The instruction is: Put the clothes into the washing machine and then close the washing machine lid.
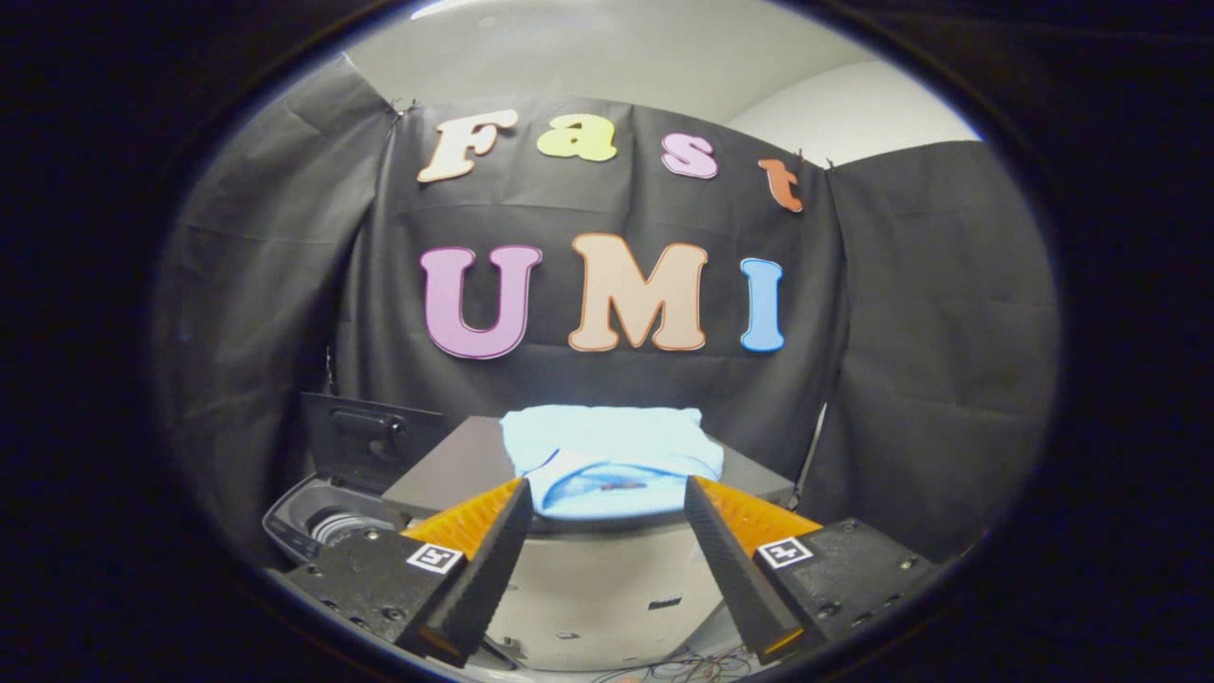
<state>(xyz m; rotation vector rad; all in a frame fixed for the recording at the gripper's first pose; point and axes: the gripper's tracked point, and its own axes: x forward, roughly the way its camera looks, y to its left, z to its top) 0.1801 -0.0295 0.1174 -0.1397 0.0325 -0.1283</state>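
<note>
A folded light-blue garment [612,457] lies on top of a grey box-like stand [455,470], just ahead of my fingers. My gripper [607,498] is open, its two fingertips spread wide on either side of the garment's near edge, touching nothing. To the left and lower sits the washing machine [327,522], its dark lid [370,438] raised upright behind the round drum opening, whose ribbed inside shows.
The stand's pale front panel [607,593] drops below the garment between my fingers. Loose wires [683,669] lie on the floor at its foot. Black cloth walls close in the booth behind and on both sides.
</note>
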